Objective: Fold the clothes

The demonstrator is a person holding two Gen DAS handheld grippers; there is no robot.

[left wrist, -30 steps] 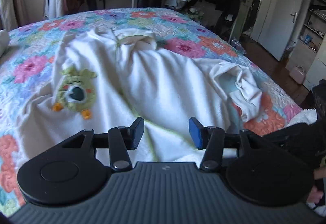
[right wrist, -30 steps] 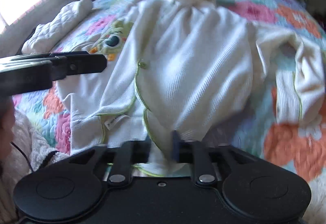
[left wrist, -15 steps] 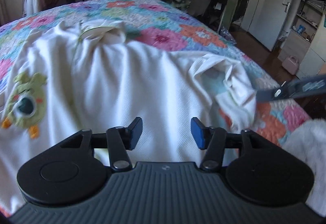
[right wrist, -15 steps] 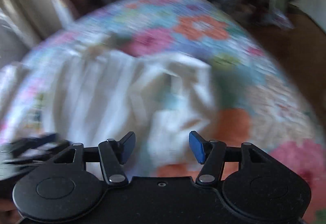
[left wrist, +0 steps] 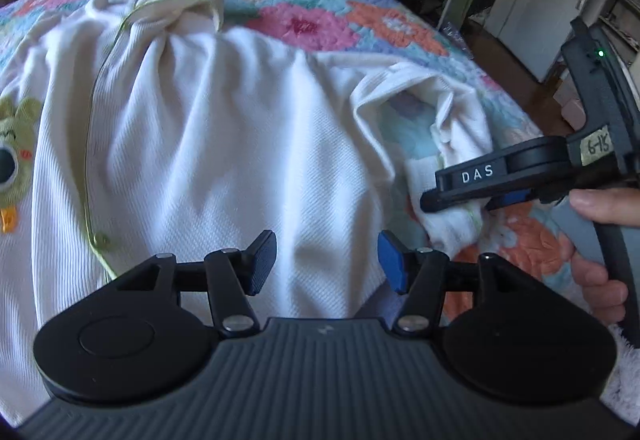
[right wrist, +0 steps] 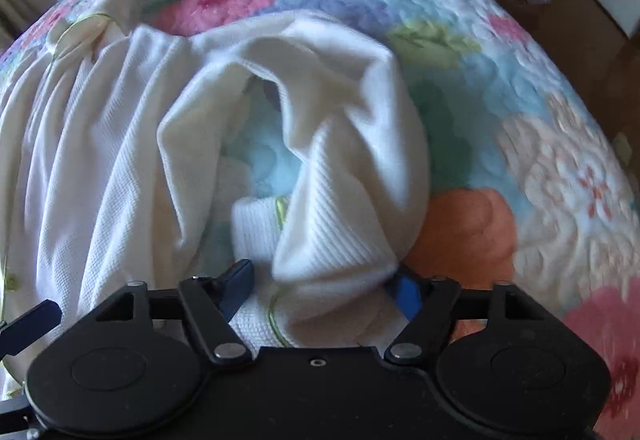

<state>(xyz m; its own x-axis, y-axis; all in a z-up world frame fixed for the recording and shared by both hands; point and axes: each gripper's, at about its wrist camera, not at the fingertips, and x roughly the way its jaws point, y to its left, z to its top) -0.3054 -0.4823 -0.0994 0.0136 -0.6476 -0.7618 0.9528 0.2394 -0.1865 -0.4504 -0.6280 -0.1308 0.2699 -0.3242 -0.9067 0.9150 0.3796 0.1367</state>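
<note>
White ribbed baby cardigan [left wrist: 224, 143] on floral quilt [left wrist: 304, 23], my left gripper [left wrist: 327, 264] half-open, empty, over its body, my right gripper [right wrist: 324, 290] jaws just narrowing, straddling the cuffed sleeve [right wrist: 340, 224], grip unclear.

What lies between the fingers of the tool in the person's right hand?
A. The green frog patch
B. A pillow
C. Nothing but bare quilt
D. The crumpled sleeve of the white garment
D: in the right wrist view the white garment's bunched sleeve, cuff end nearest the camera, sits between the right gripper's spread fingers on the flowered quilt.
</note>
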